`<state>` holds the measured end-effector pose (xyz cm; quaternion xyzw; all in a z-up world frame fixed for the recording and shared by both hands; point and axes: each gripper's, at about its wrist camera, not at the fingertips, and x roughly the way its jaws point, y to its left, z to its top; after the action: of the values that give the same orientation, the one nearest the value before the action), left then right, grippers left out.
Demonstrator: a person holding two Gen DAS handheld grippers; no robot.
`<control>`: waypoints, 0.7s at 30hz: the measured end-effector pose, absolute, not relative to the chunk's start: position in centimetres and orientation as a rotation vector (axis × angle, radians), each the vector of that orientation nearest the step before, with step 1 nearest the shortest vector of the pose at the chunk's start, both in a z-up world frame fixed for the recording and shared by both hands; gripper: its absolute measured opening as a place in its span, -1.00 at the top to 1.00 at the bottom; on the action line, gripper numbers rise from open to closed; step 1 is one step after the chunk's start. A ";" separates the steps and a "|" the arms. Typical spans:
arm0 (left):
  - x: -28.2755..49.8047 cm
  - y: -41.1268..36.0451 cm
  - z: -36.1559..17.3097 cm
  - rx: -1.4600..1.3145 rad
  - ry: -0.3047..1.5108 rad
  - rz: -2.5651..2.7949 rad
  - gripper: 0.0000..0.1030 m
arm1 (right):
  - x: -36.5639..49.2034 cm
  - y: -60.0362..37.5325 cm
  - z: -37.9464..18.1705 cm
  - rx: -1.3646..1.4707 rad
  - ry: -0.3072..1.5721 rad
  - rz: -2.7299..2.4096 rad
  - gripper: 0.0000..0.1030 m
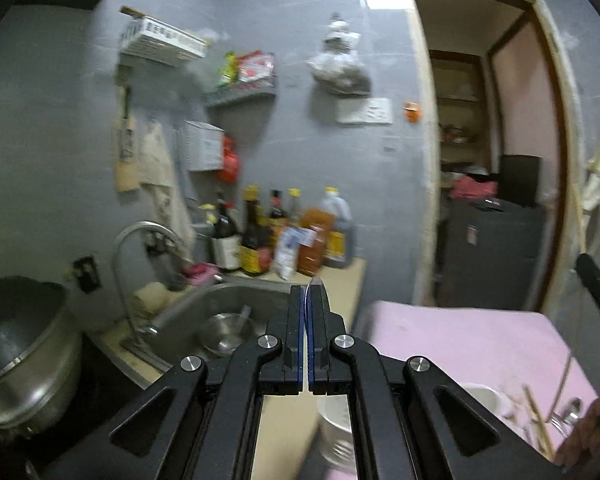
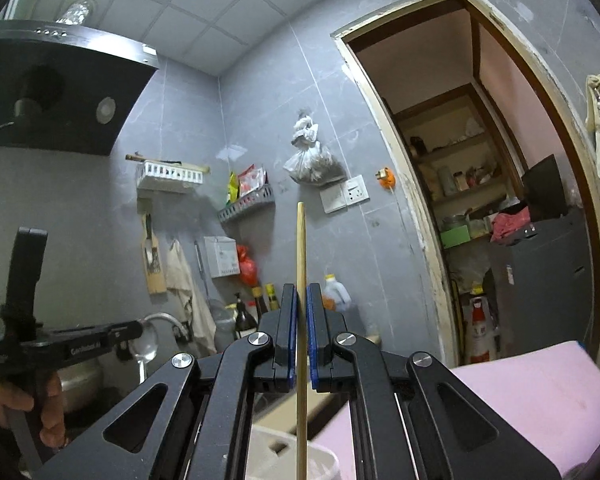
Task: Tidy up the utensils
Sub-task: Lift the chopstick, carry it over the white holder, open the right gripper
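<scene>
Wooden chopstick (image 2: 301, 280) and steel spoon (image 1: 313, 285), each pinched in a raised gripper.

Right gripper (image 2: 301, 292) was clamped on the slim round stick, upright; left gripper (image 1: 307, 294) was closed on the thin spoon, its bowl (image 2: 145, 346) showing in the right view. Below stood a white slotted holder (image 1: 336, 432) on pink cloth (image 1: 480, 344), grey tiled wall (image 1: 292, 40) behind.

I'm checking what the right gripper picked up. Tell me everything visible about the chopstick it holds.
The chopstick is a single slim, straight stick, pale tan, wood or bamboo by its look. It stands roughly upright in the right wrist view, clamped between the blue pads of the right gripper, whose jaws are shut on it. Its upper end rises well above the fingertips, bare against the grey tiled wall; its lower part runs down in front of a white container. Whether it touches that container cannot be told.
</scene>
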<state>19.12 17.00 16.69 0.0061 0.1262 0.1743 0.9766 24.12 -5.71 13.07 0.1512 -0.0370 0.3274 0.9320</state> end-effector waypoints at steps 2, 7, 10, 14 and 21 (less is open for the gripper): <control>19.9 17.8 16.3 0.018 0.235 0.380 1.00 | 25.2 -4.8 13.4 0.340 -0.069 0.665 0.95; 22.6 19.9 15.0 0.014 0.227 0.431 1.00 | 26.8 -3.3 13.4 0.359 -0.067 0.646 0.95; 23.7 20.6 13.9 0.002 0.219 0.434 1.00 | 27.5 -2.1 12.8 0.330 -0.063 0.632 0.95; 24.3 20.9 11.7 -0.009 0.211 0.423 1.00 | 27.6 -0.7 11.2 0.264 -0.042 0.621 0.95; 25.5 20.3 9.6 -0.003 0.239 0.347 1.00 | 27.8 1.1 8.1 0.182 0.051 0.533 0.95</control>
<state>25.47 20.27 9.58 -0.0016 0.1186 0.1723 0.9779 27.78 1.10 8.10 0.0900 0.0253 0.2628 0.9603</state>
